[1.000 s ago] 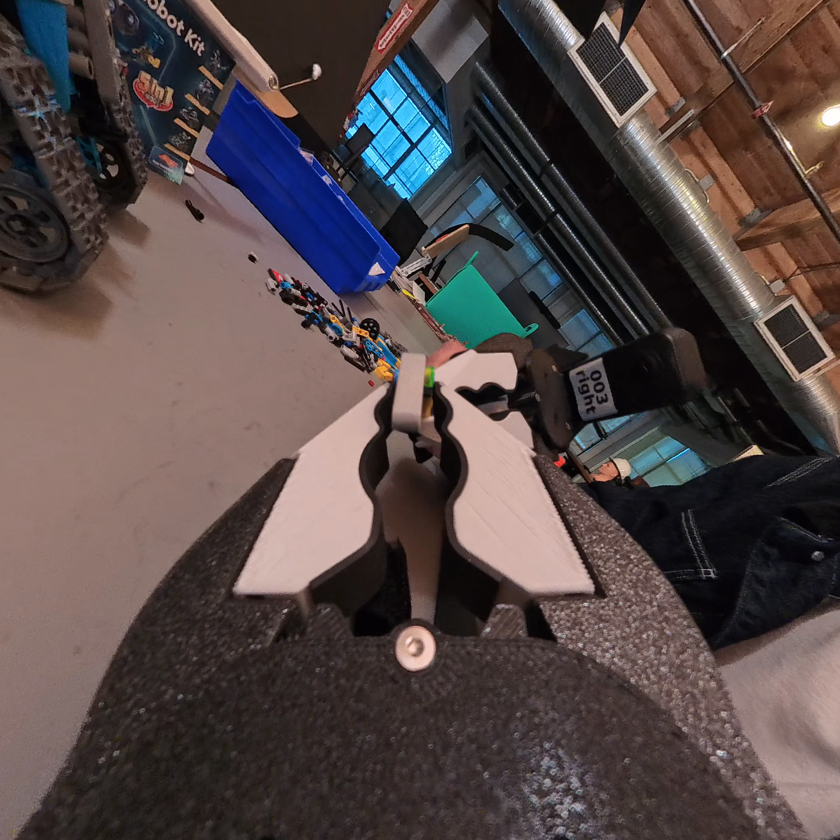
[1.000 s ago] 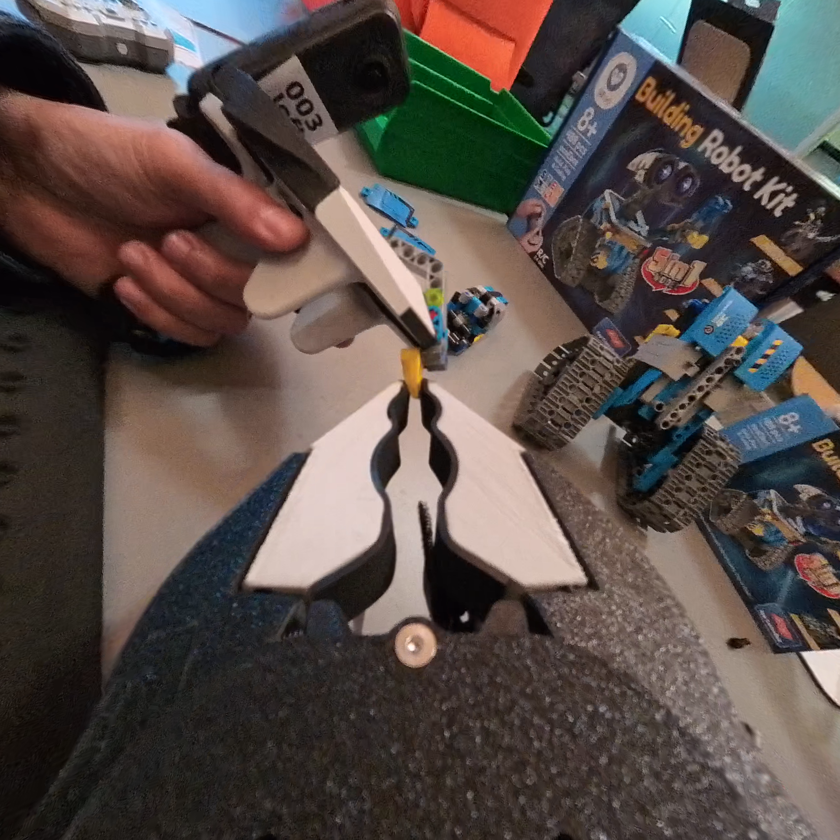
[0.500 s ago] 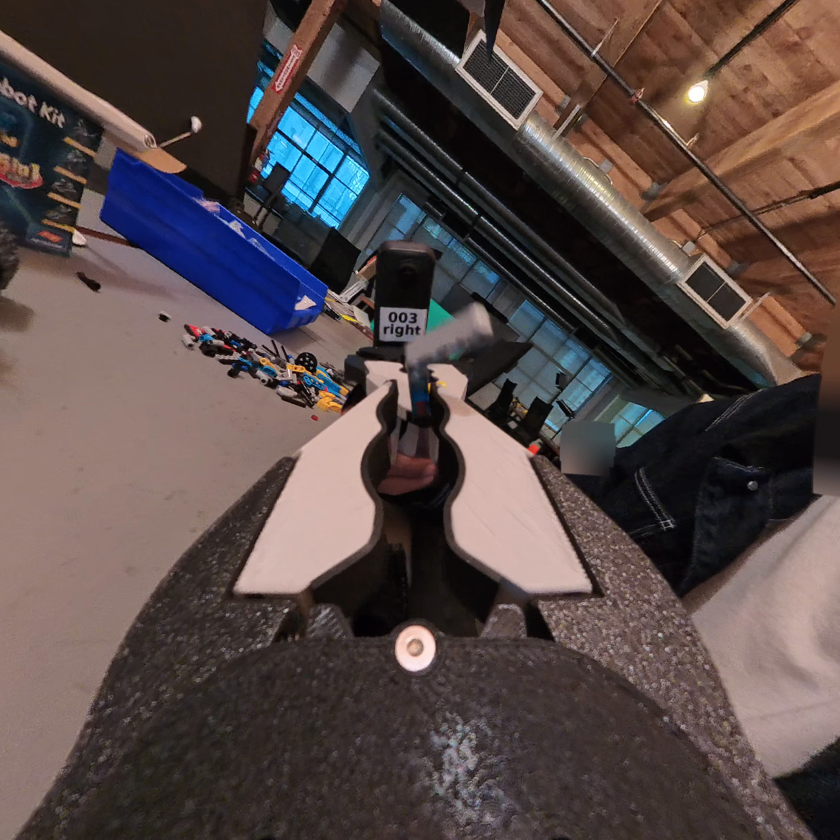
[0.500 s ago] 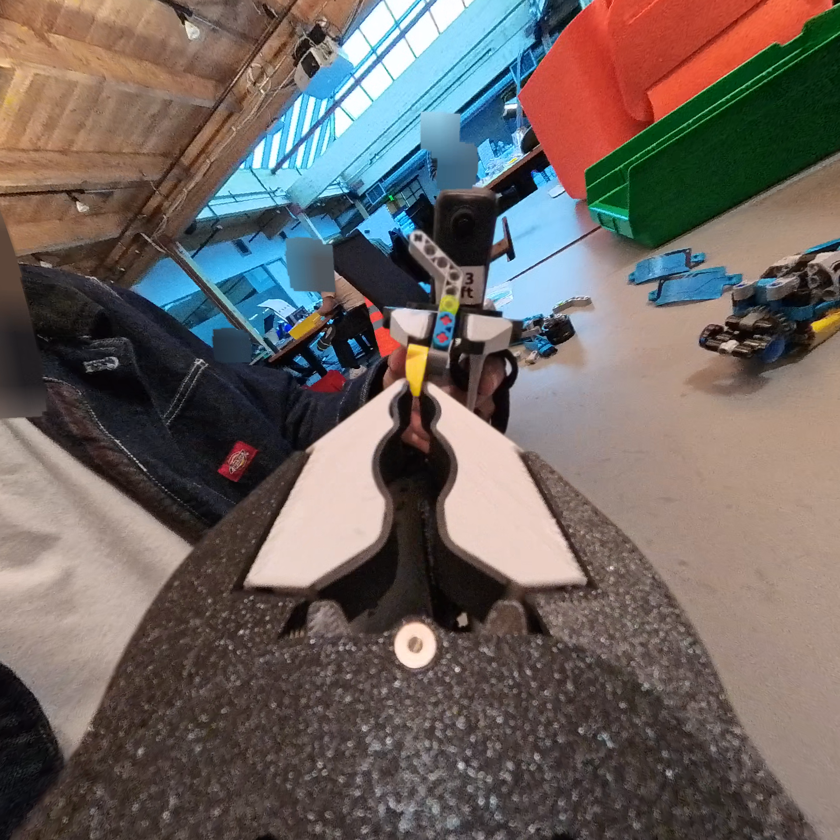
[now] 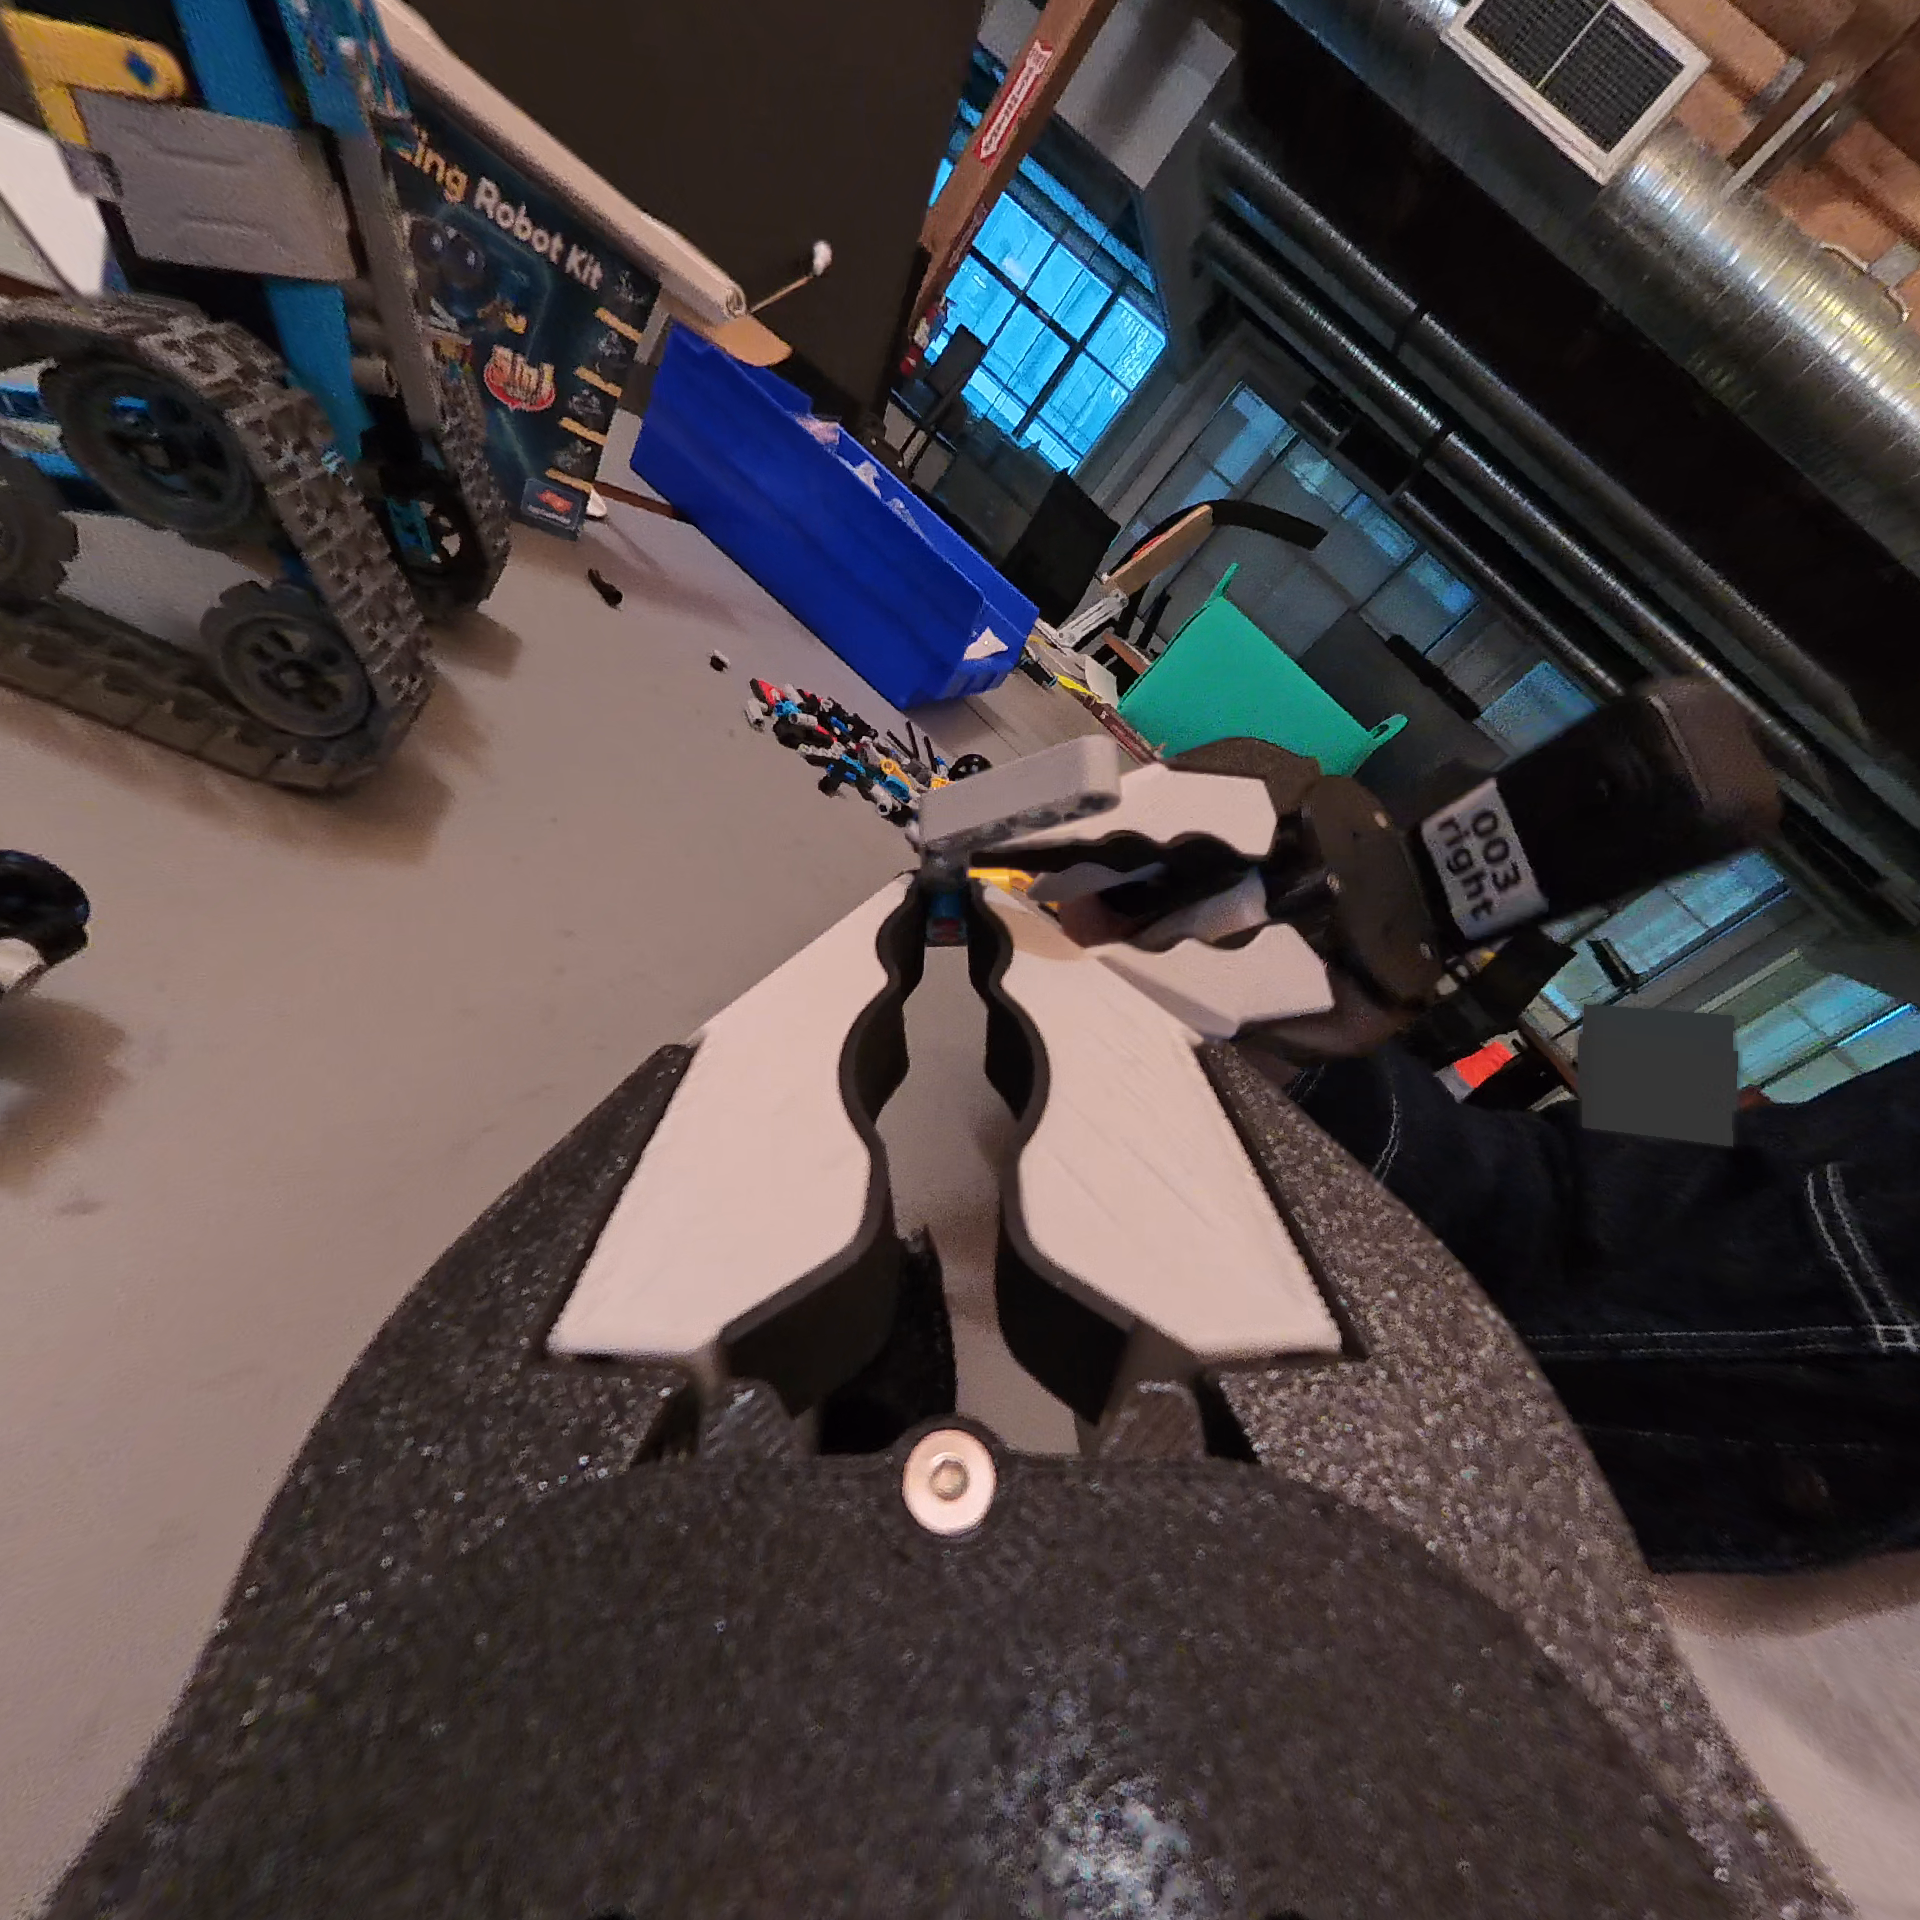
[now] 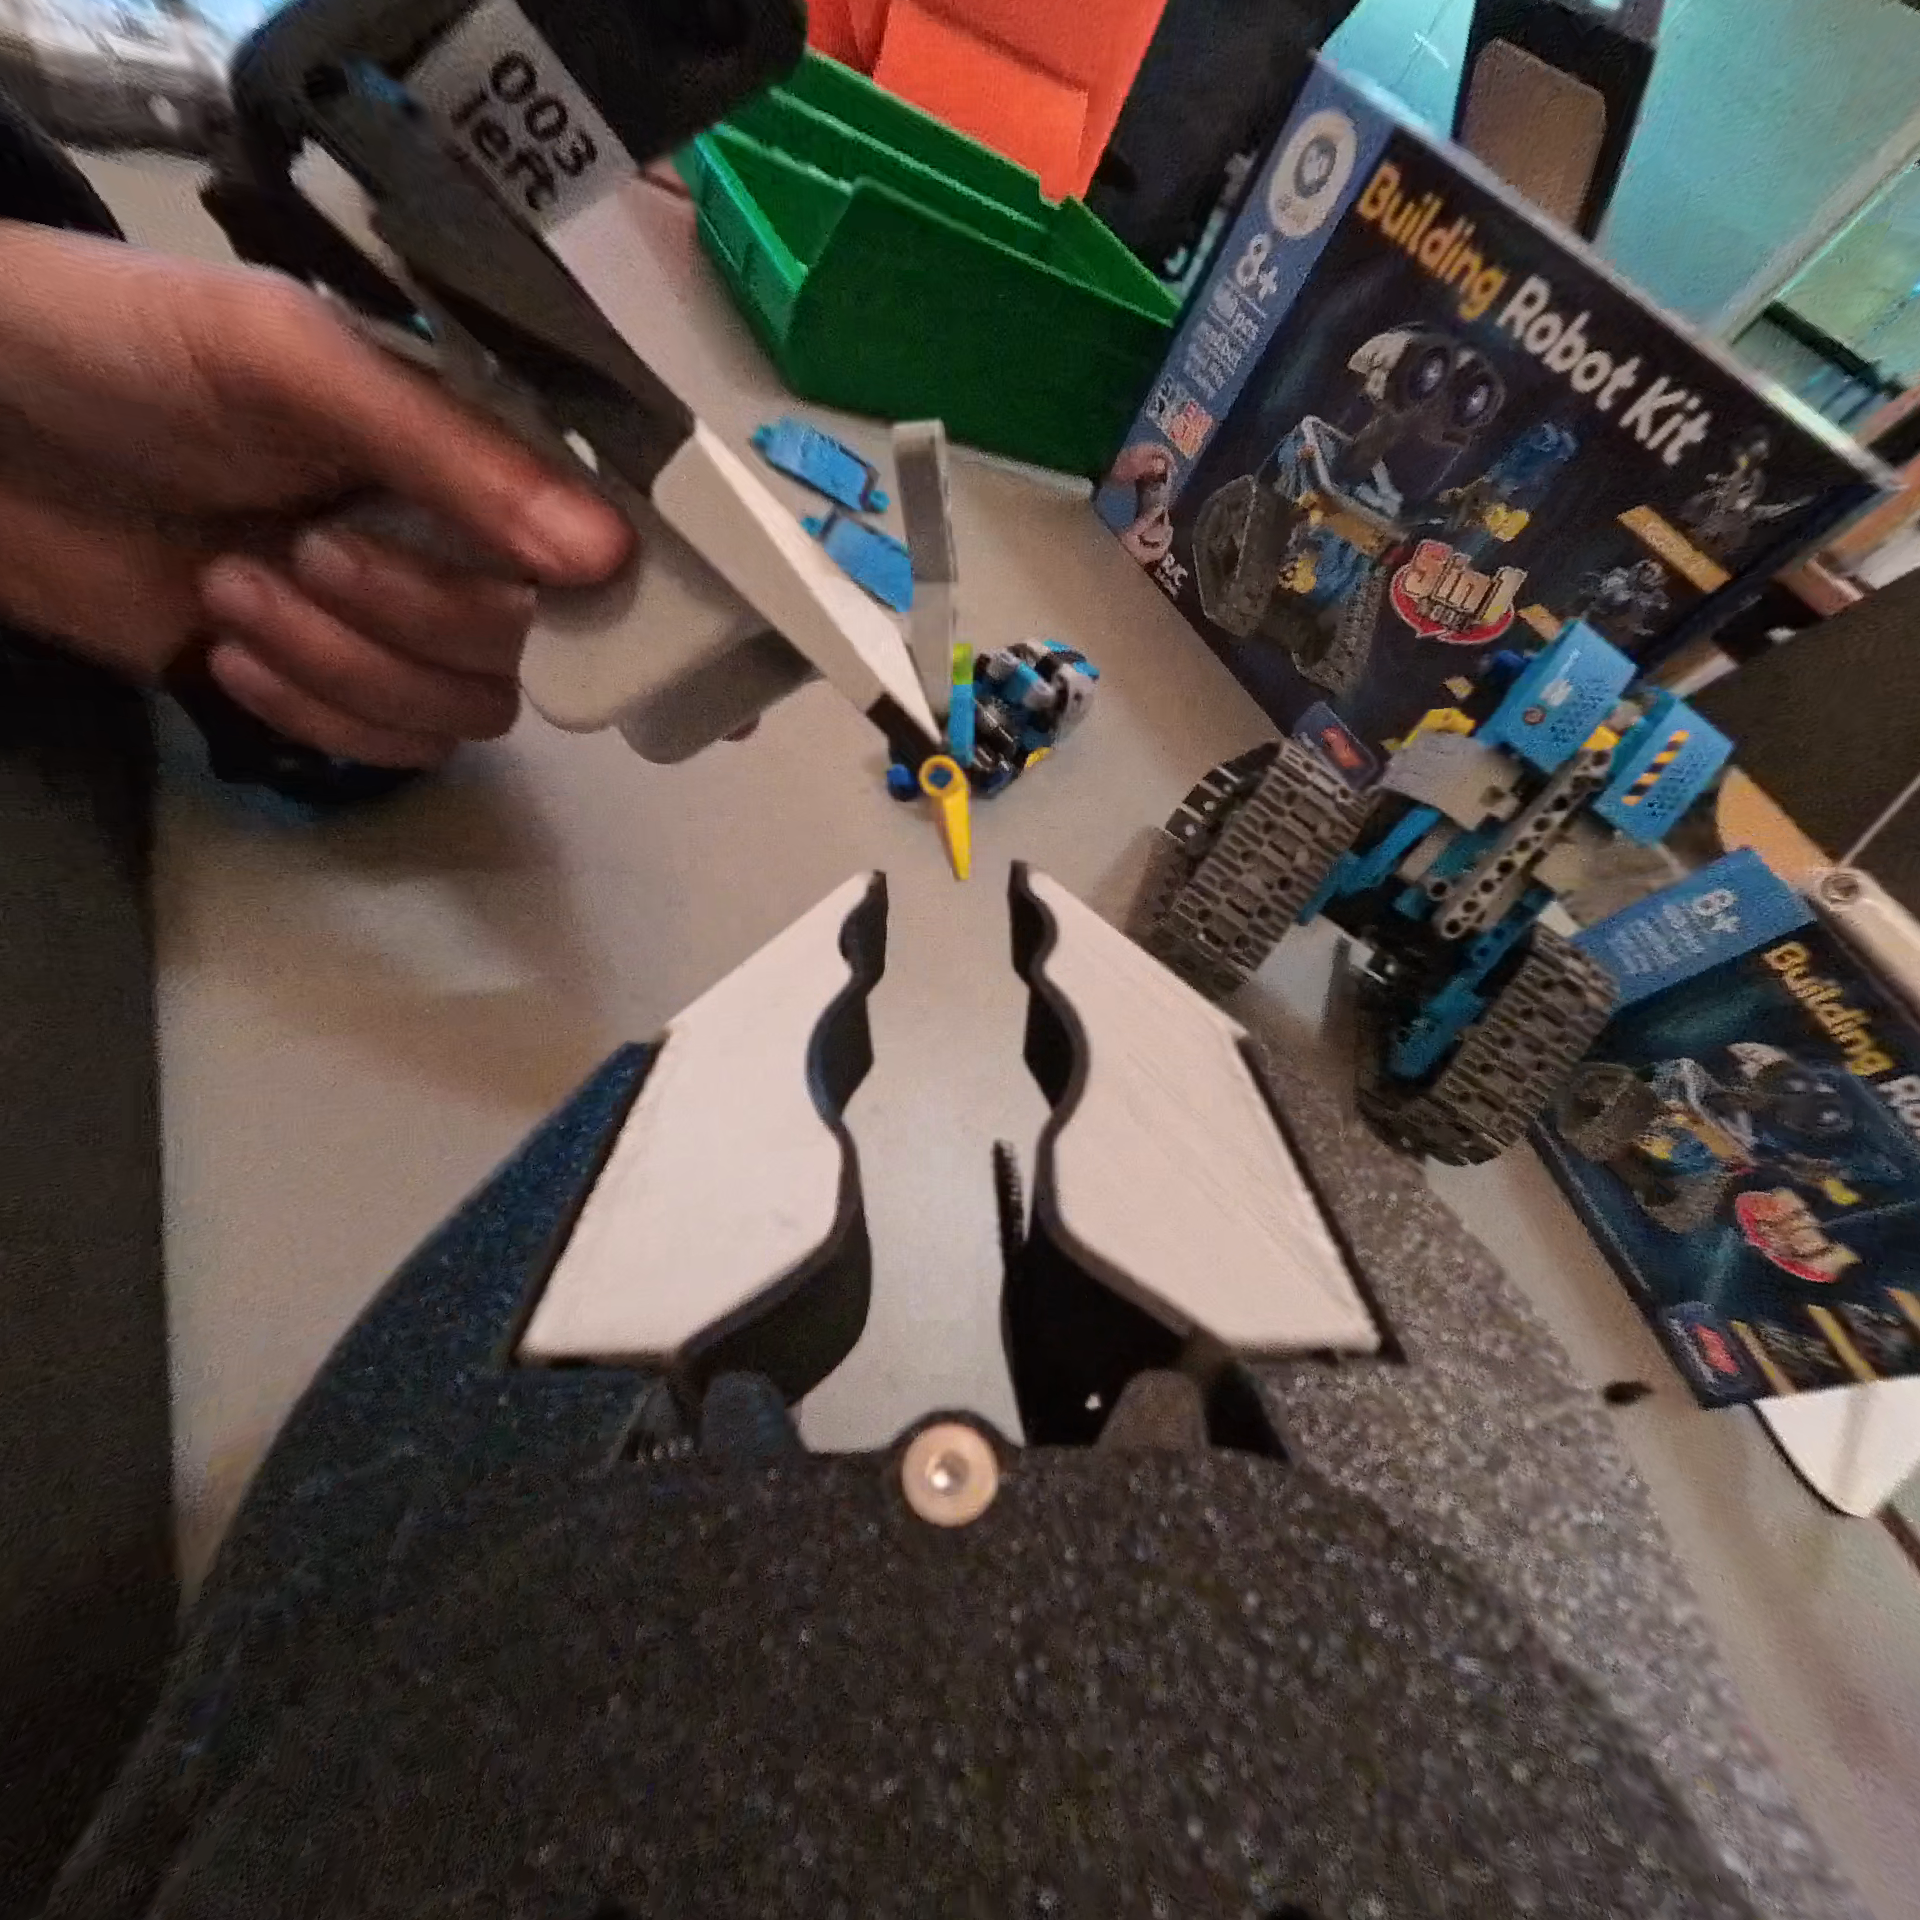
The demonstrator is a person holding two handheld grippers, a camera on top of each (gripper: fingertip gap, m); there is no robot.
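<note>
My left gripper (image 5: 943, 906) is shut on a small brick assembly: a grey bent beam (image 5: 1018, 805) sticks up from a blue piece (image 5: 943, 920) between the fingertips. In the right wrist view a hand holds the left gripper (image 6: 930, 732) above the table, with the grey beam (image 6: 928, 540) upright and a yellow pointed piece (image 6: 951, 816) hanging from the assembly's lower end. My right gripper (image 6: 948, 881) is open and empty, its fingertips just below the yellow tip and apart from it. The right gripper's fingers (image 5: 1205, 810) show close beside the assembly.
A tracked blue and grey robot model (image 6: 1455, 883) stands right, also in the left wrist view (image 5: 260, 468). Behind it is a kit box (image 6: 1507, 364), with a green bin (image 6: 935, 301) farther back. A small blue-black assembly (image 6: 1029, 696) lies on the table. A blue bin (image 5: 831, 561) and loose parts (image 5: 852, 738) lie farther off.
My right gripper has opened and let go of the yellow piece, which stays on the assembly in the left gripper. Both grippers have swung back down toward the table.
</note>
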